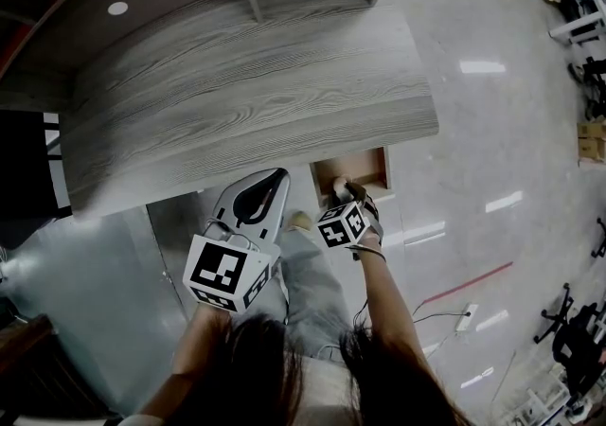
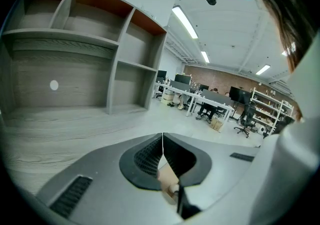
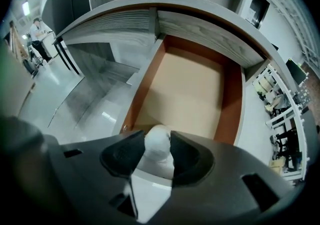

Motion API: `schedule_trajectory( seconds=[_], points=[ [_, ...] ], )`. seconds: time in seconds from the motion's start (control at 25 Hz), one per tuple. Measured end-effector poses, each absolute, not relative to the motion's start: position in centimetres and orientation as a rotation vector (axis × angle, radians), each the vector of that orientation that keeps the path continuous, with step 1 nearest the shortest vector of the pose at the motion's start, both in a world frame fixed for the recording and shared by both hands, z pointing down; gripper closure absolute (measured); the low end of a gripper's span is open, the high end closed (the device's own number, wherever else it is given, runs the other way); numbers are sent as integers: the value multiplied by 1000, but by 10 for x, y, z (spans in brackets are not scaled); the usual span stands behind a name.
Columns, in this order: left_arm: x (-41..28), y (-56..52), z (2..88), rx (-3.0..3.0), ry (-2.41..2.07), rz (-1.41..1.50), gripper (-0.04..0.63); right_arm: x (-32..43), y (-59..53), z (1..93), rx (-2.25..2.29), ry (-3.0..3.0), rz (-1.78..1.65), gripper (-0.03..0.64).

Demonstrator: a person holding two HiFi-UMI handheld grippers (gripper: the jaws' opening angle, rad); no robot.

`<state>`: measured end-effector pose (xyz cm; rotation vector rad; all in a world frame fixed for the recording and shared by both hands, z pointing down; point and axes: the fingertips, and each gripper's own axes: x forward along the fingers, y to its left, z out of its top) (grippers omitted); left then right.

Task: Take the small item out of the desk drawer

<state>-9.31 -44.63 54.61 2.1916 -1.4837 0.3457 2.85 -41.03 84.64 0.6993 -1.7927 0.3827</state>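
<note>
Now, the drawer (image 1: 372, 168) stands pulled out from under the right end of the grey wood-grain desk (image 1: 246, 93), its tan bottom bare. The small white rounded item (image 3: 157, 153) sits at the near end of the drawer, close to its front wall. The right gripper (image 3: 157, 138) points steeply down into the drawer. Its jaws are spread wide, one dark pad on each side of the item; the item fills the gap between them, but it rests on the drawer bottom and isn't clamped. From the head view, the right gripper (image 1: 347, 191) shows just over that front edge, marker cube toward the person. Over on the other side, the left gripper (image 2: 162, 136) hangs just off the desk's front edge, jaws closed tip to tip with nothing between them.
</note>
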Motion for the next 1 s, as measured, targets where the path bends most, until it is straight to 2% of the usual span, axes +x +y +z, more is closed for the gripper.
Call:
schedule_trajectory(
  seconds=[1.0],
  points=[
    [-98, -397, 502, 2265, -1494, 336, 578, 36, -403, 773, 941, -1880, 352, 454]
  ],
)
